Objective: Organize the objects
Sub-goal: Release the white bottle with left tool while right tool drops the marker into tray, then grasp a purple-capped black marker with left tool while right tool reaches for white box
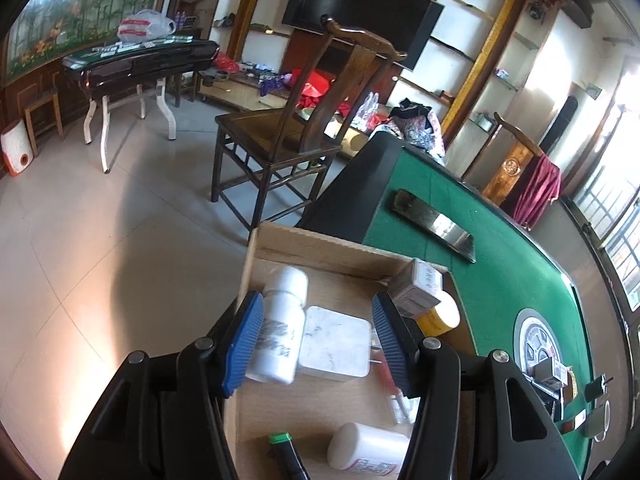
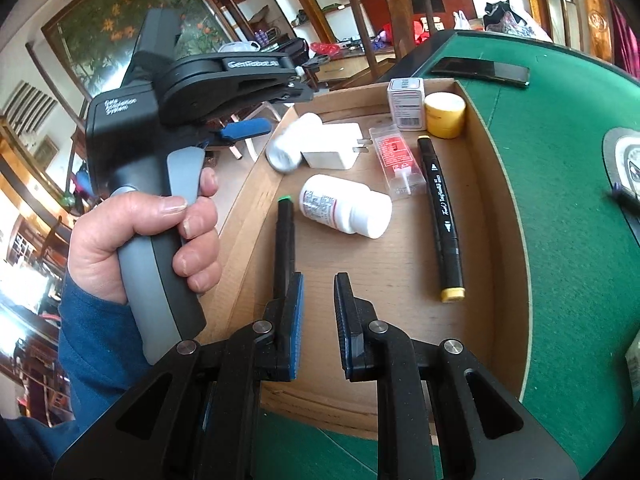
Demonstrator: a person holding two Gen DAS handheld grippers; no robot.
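A shallow cardboard tray (image 2: 492, 200) lies on the green felt table (image 2: 568, 200). My left gripper (image 1: 317, 300) hangs open over its far corner, jaws either side of a lying white bottle (image 1: 280, 332) and a white plug charger (image 1: 336, 344); the left pad is beside the bottle, the right pad apart from the charger. My right gripper (image 2: 320, 280) is shut over the tray's near floor, nothing between its fingers. A second white bottle (image 2: 346, 208), a green-capped marker (image 2: 285, 236), a yellow-capped marker (image 2: 442, 216), a clear packet (image 2: 396, 160), a small box (image 2: 406, 102) and a yellow jar (image 2: 444, 114) lie in the tray.
A hand (image 2: 160, 208) in a blue sleeve holds the left gripper's handle at the tray's left side. A black slab (image 1: 434, 224) lies on the felt beyond the tray. A wooden chair (image 1: 280, 140) stands past the table's corner. A round hub (image 1: 536, 344) sits in the table's middle.
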